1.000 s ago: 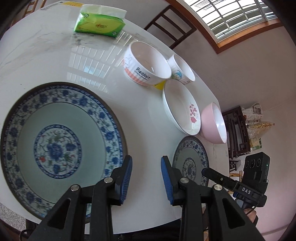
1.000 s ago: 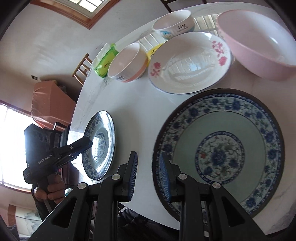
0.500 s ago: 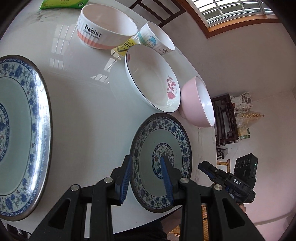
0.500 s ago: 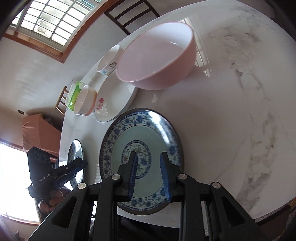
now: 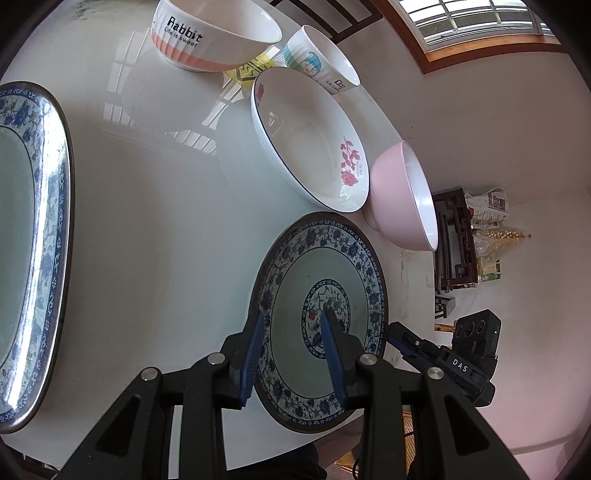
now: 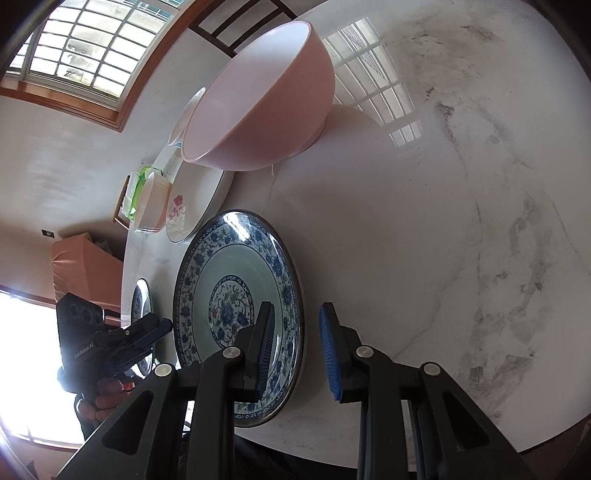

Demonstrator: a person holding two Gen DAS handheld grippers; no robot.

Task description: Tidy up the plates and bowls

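A small blue-and-white plate (image 5: 351, 258) (image 6: 221, 258) lies flat near the front edge of the white marble table (image 5: 147, 221) (image 6: 443, 221). My left gripper (image 5: 293, 314) (image 6: 164, 325) straddles its left rim, one pad outside and one over the plate's middle. My right gripper (image 6: 296, 306) (image 5: 399, 332) straddles the opposite rim. Both stand narrowly open, and no pad presses on the plate. A large blue-and-white plate (image 5: 33, 240) (image 6: 142, 306) lies further left. Behind are a white flowered dish (image 5: 306, 136) (image 6: 199, 203) and a pink bowl (image 5: 402, 199) (image 6: 258, 96).
A "Rabbit" bowl (image 5: 214, 33) (image 6: 151, 203) and a small cartoon cup (image 5: 321, 62) stand at the back, by a green tissue pack (image 6: 136, 188). A chair (image 6: 236, 26) stands behind the table. A hand (image 6: 99, 398) holds the left gripper.
My left gripper swung right, from beside the large plate to the small plate's left rim. My right gripper crossed from that plate's left edge to its right rim. Jaw widths look unchanged.
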